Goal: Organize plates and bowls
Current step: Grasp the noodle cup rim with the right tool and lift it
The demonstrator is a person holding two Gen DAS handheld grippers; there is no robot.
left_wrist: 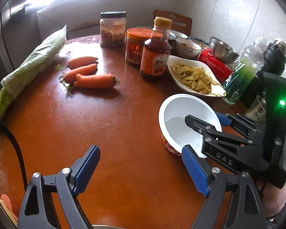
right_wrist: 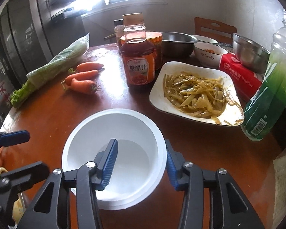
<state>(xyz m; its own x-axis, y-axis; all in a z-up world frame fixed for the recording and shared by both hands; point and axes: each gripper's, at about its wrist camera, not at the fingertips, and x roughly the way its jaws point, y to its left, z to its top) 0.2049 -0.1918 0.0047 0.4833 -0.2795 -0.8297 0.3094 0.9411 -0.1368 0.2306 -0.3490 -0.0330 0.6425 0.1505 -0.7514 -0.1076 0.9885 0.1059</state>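
Observation:
A white instant-noodle bowl (left_wrist: 175,112) (right_wrist: 124,129), empty, with a red printed side, stands on the brown round table (left_wrist: 114,124). My right gripper (right_wrist: 141,165) (left_wrist: 204,117) straddles the bowl's right wall, one finger inside and the other outside. The inner pad is clear of the wall, so the gripper is open. My left gripper (left_wrist: 141,169) hovers open over bare table, left of the bowl. A white plate (right_wrist: 158,95) (left_wrist: 173,63) of yellow vegetable strips lies beyond. Steel bowls (right_wrist: 177,43) (right_wrist: 249,51) and a white ceramic bowl (right_wrist: 207,55) sit at the back.
A sauce bottle (right_wrist: 138,63), jars (left_wrist: 112,30), three carrots (left_wrist: 85,72) and bagged greens (left_wrist: 34,61) occupy the far and left table. A red tissue pack (right_wrist: 240,76) and a green bottle (right_wrist: 267,103) stand right. A chair (left_wrist: 173,21) is behind.

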